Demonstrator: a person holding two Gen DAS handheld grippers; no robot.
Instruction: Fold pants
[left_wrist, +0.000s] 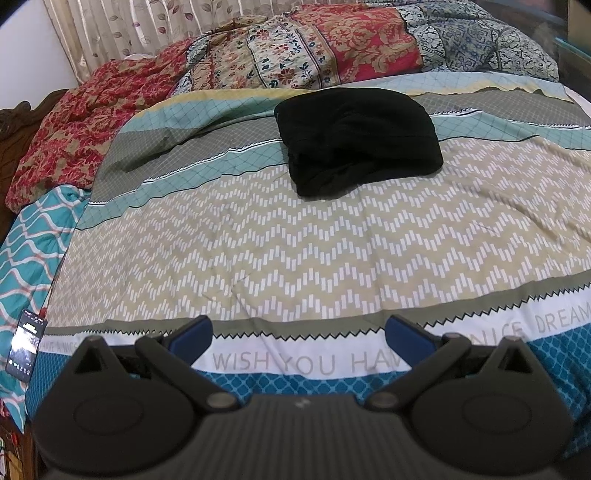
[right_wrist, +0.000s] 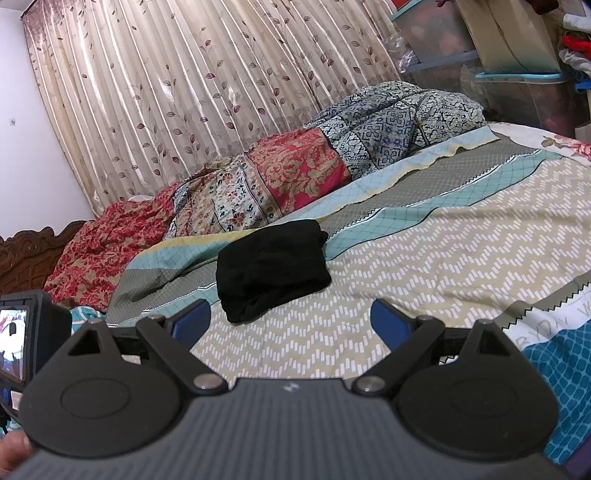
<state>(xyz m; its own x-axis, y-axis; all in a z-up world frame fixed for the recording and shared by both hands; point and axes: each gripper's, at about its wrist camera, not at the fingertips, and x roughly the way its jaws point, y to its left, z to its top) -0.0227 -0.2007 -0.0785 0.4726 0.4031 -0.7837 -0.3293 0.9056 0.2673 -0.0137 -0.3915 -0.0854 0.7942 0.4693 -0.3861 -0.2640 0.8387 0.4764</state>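
Note:
The black pants (left_wrist: 356, 142) lie folded into a compact bundle on the patterned bedsheet (left_wrist: 295, 258), in the middle of the bed. They also show in the right wrist view (right_wrist: 271, 264), left of centre. My left gripper (left_wrist: 299, 332) is open and empty, held back over the near edge of the bed, well short of the pants. My right gripper (right_wrist: 290, 321) is open and empty, held a little short of the pants, which lie just beyond its left finger.
A rumpled patchwork quilt (left_wrist: 258, 62) runs along the far side of the bed, against a curtain (right_wrist: 184, 92). A phone (left_wrist: 26, 345) lies at the bed's left edge. Plastic storage bins (right_wrist: 517, 85) stand at the far right. A carved wooden headboard (right_wrist: 33, 254) is at left.

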